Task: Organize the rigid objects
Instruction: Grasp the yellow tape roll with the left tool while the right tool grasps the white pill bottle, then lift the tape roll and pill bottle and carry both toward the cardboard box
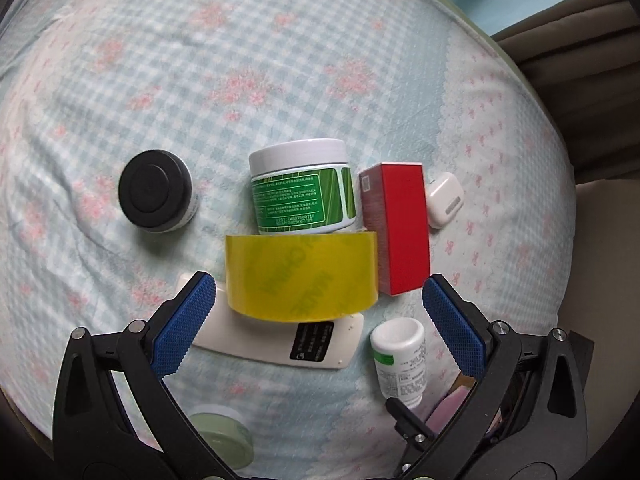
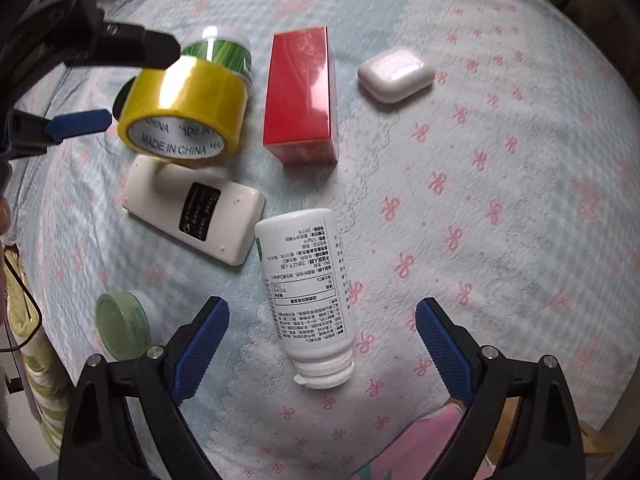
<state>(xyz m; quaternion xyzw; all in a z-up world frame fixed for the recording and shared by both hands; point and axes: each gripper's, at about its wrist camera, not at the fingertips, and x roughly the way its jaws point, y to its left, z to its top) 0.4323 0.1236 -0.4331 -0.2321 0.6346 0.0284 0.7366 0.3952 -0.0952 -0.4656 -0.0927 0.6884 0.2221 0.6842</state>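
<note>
Both sets of jaws gape empty above the bed: left gripper (image 1: 316, 296) faces the yellow tape roll (image 1: 302, 276), probably next to close on it, right gripper (image 2: 322, 320) straddling the white bottle (image 2: 306, 284)

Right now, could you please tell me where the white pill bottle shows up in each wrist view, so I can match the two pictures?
Left wrist view: the white pill bottle sits low and right of centre, just inside the right finger, seen end-on.
Right wrist view: it lies on its side at lower centre between the open fingers, cap toward the camera.
Shared landmark: the red box, beyond the bottle in both views.
</note>
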